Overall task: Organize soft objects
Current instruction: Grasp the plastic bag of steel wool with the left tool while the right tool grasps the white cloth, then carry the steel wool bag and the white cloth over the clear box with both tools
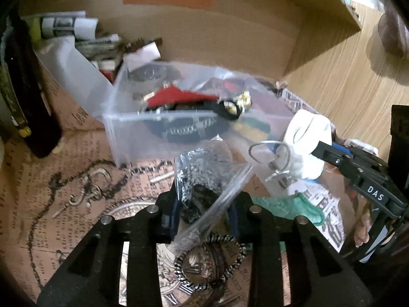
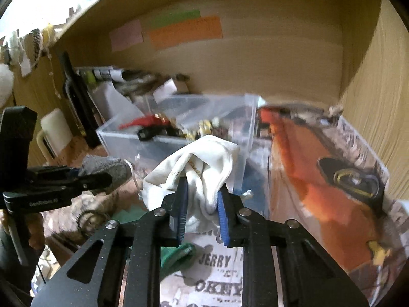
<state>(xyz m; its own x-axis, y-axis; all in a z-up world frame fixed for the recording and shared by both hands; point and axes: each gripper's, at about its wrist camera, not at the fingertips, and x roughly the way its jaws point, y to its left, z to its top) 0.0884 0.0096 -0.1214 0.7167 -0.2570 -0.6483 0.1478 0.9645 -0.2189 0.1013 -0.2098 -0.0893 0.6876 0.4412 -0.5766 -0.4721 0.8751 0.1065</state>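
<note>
The right tongs [image 2: 202,215], clamped on a white cloth pouch [image 2: 194,168], sit just short of the clear plastic box [image 2: 176,140] straight ahead, nearer it than the left tongs [image 1: 203,212], clamped on a bagged grey knit [image 1: 202,171].

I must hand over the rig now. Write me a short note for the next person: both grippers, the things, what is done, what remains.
Left gripper: shut on a clear plastic bag with dark fabric inside.
Right gripper: shut on a white cloth pouch, held up in front of the clear box.
Done: box already holds red and black items.
Left: neither the bag nor the pouch is in the box yet; a green cloth still lies on the newspaper.
</note>
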